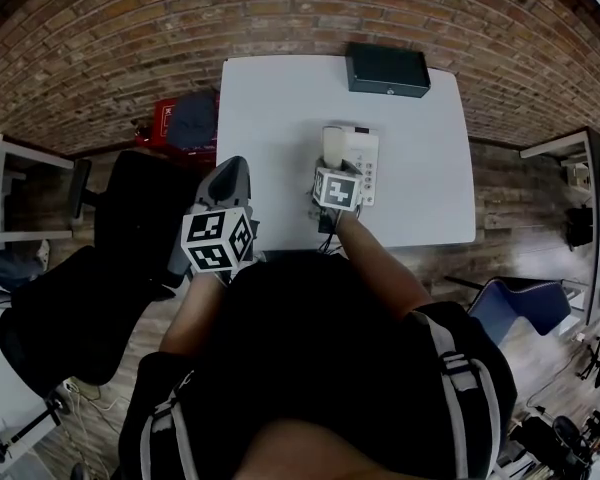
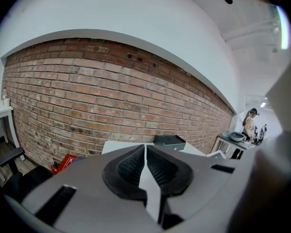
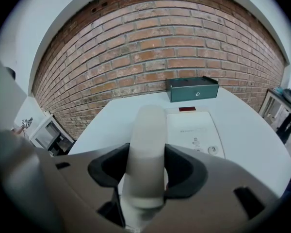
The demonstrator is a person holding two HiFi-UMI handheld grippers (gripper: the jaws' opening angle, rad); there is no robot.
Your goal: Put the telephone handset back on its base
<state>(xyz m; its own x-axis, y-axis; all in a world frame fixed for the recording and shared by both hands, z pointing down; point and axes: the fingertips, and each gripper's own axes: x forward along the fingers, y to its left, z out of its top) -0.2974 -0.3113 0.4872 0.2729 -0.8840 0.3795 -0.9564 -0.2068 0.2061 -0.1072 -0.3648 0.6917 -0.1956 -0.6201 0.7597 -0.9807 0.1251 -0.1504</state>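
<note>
A pale telephone handset [image 3: 146, 149] is clamped between the dark pads of my right gripper [image 3: 146, 171], pointing away along the jaws. The white telephone base [image 3: 191, 130] with its buttons lies just right of the handset on the white table [image 1: 270, 118]. In the head view the handset [image 1: 335, 146] is over the left side of the base [image 1: 365, 158], with the right gripper [image 1: 336, 171] behind it. My left gripper [image 1: 230, 176] hovers at the table's near left edge. Its jaws [image 2: 145, 166] are shut with nothing between them.
A dark green box [image 1: 386, 69] stands at the table's far edge by the brick wall. A black chair [image 1: 130, 208] and a red object [image 1: 170, 118] are left of the table, a blue chair [image 1: 520, 303] to its right. A person [image 2: 251, 123] stands far off.
</note>
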